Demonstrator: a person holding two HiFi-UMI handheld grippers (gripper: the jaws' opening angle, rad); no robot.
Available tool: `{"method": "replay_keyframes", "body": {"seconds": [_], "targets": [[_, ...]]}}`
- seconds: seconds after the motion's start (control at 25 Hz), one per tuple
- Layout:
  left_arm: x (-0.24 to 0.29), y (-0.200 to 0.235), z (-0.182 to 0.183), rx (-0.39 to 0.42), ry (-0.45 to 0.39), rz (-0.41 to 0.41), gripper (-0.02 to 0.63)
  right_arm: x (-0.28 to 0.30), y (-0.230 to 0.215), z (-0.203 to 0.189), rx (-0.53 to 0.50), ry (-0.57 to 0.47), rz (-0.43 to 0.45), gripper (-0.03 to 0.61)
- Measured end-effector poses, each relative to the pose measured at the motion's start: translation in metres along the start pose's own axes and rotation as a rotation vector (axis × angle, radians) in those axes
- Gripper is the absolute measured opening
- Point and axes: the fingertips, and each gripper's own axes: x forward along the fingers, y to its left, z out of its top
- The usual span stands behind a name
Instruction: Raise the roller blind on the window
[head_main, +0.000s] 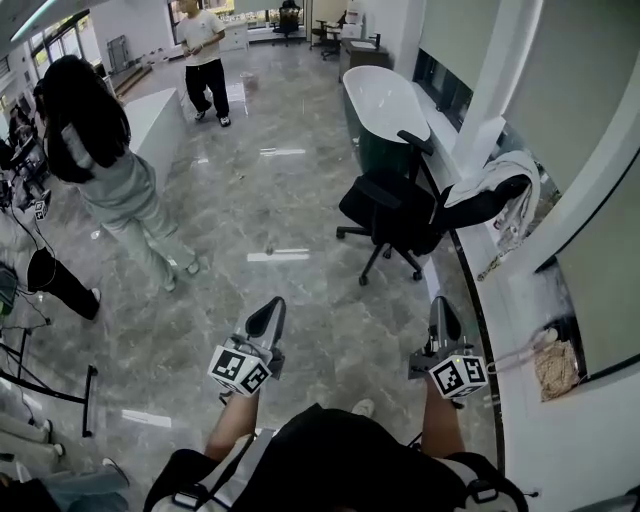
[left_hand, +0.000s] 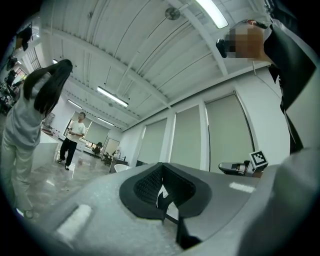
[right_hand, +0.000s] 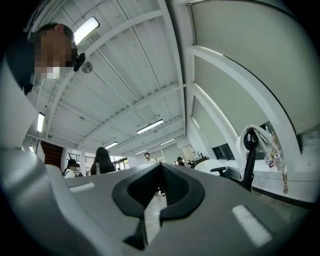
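Note:
The window's roller blinds (head_main: 588, 95) are pale grey-green panels between white frames along the right wall, hanging low over a white sill (head_main: 525, 330). They also show as lowered panels (left_hand: 227, 131) in the left gripper view and as a large panel (right_hand: 250, 47) in the right gripper view. My left gripper (head_main: 267, 313) is held over the floor, shut and empty. My right gripper (head_main: 441, 309) is nearer the sill, also shut and empty, well short of the blinds. From each gripper's own camera, the left gripper (left_hand: 161, 189) and the right gripper (right_hand: 155, 192) show jaws closed with nothing between them.
A black office chair (head_main: 392, 213) with a white garment (head_main: 500, 178) draped over it stands by the sill ahead of my right gripper. Beyond it is a white oval table (head_main: 383, 98). Two people (head_main: 120, 185) stand at the left and one (head_main: 205, 60) stands farther back.

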Motion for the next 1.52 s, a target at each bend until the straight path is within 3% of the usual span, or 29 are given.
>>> {"method": "replay_keyframes", "body": {"seconds": [0.4,0.6,0.92,1.16,1.52], "targets": [[0.107,-0.052,-0.024,-0.001,0.003,-0.086,0.0,-0.006,-0.109,0.045,-0.005,-0.068,-0.088,0.005],[0.173,-0.097,-0.051,-0.016,0.017,-0.196,0.0,-0.041,-0.171,0.07,-0.01,-0.104,-0.201,0.005],[0.245,-0.184,-0.081,-0.072,0.086,-0.389,0.0,-0.125,-0.231,0.103,-0.026,-0.176,-0.411,0.005],[0.283,-0.221,-0.112,-0.085,0.158,-0.531,0.0,-0.17,-0.26,0.1,-0.022,-0.204,-0.581,0.005],[0.378,-0.274,-0.13,-0.151,0.166,-0.773,0.001,-0.199,-0.27,0.142,-0.133,-0.301,-0.796,0.005]]}}
